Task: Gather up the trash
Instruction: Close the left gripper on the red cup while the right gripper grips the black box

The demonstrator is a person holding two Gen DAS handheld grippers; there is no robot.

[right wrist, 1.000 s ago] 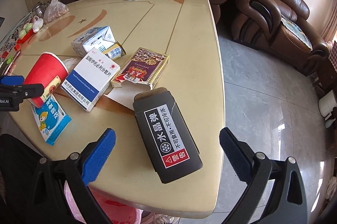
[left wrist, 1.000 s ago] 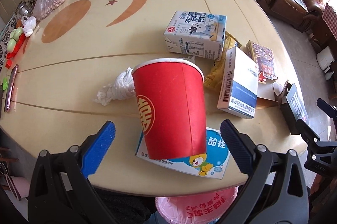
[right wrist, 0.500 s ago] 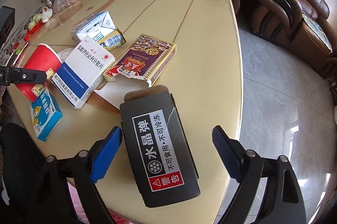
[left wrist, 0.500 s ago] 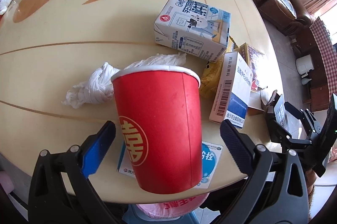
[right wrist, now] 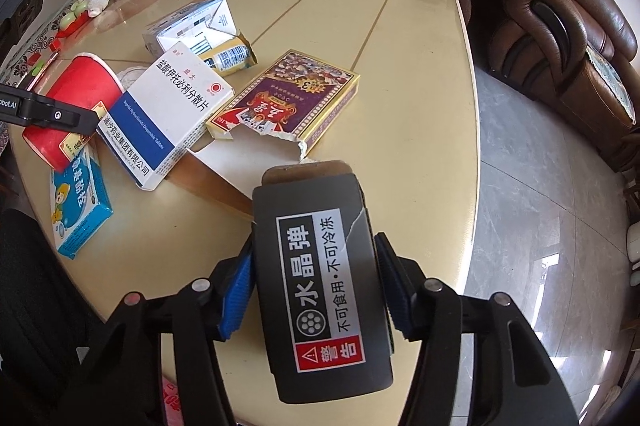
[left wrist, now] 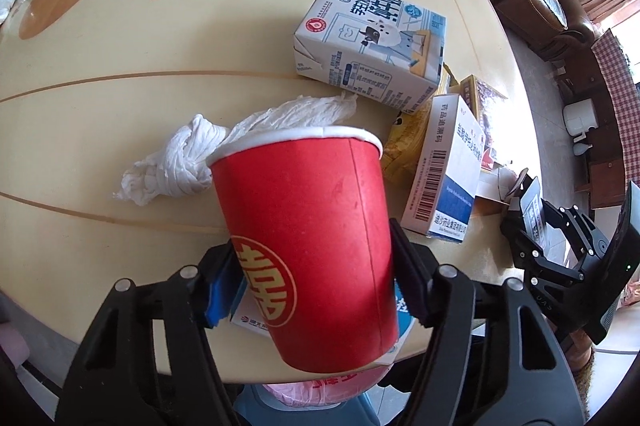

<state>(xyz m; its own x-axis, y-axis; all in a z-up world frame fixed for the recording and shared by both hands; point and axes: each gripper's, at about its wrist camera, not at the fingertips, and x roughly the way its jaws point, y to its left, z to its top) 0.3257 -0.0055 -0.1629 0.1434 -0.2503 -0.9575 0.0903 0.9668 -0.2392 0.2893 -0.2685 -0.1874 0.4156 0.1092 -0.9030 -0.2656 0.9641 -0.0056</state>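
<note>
Left wrist view: our left tongs point(left wrist: 312, 286) are closing on the red cup point(left wrist: 308, 226) at lower centre; our right tongs point(right wrist: 316, 290), wide before, are closing on the black box point(right wrist: 320, 286), so both pieces are nearly ready to lift.

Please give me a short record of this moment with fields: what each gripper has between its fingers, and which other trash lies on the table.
left gripper: jaws closing, pads on the red paper cup
right gripper: jaws closing, pads on the black box
other trash: milk carton, crumpled tissue, white and blue medicine box, torn purple card box
surface: table
</note>
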